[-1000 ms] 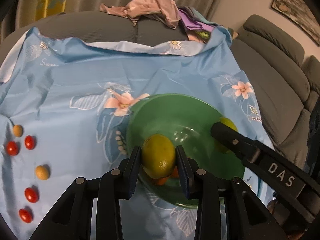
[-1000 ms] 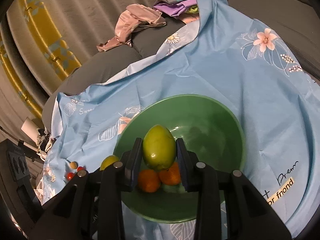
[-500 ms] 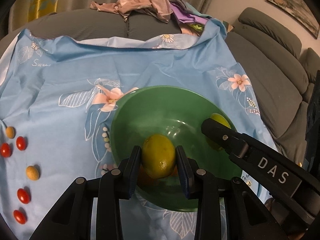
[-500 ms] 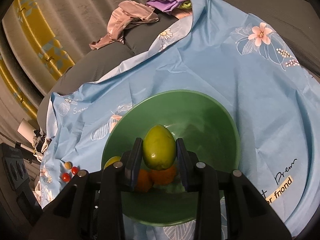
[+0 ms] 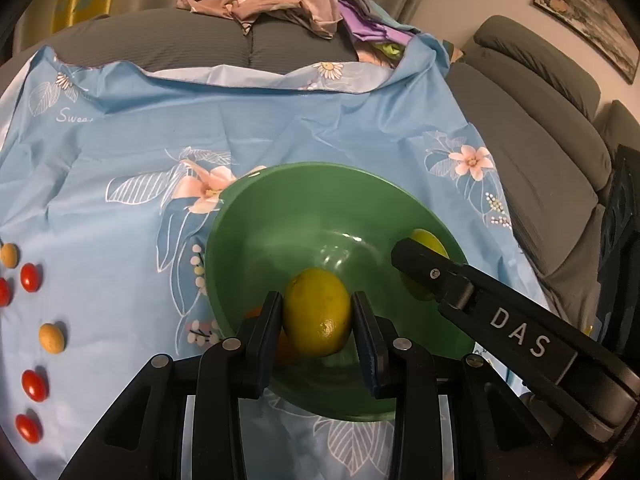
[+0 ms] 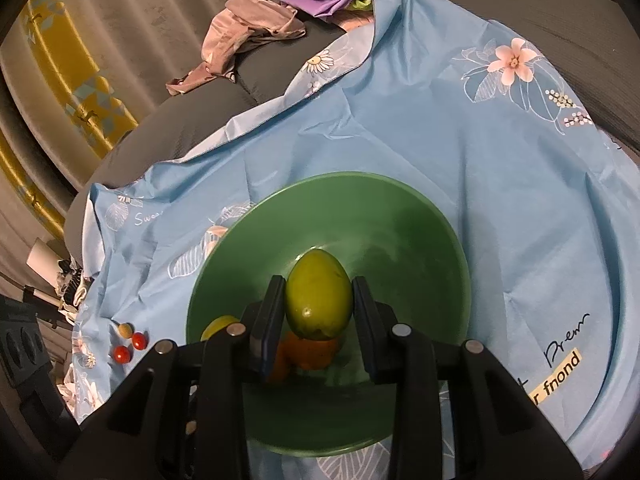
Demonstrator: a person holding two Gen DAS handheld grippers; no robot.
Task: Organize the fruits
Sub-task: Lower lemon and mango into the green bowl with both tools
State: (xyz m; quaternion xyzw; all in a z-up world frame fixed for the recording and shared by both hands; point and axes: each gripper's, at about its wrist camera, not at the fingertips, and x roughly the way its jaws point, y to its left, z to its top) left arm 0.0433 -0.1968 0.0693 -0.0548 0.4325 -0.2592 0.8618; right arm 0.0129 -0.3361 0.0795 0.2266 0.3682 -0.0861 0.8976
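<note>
Left gripper [image 5: 317, 318]: I hold it clamped on a yellow lemon [image 5: 317, 312], over the near side of the green bowl [image 5: 280, 216].
Right gripper [image 6: 318, 308]: I hold it clamped on a green fruit [image 6: 319, 294] above the bowl's centre.
Bowl contents: orange fruits [image 6: 312, 354].
Blue cloth [image 5: 120, 140]: small red tomatoes [image 5: 30, 277] left of the bowl.

A round yellow lemon [image 5: 318, 312] and a smooth egg-shaped green fruit [image 6: 319, 301] are each clamped between black jaws above a glossy green bowl [image 6: 420, 240] holding small orange fruits [image 6: 316, 354].
</note>
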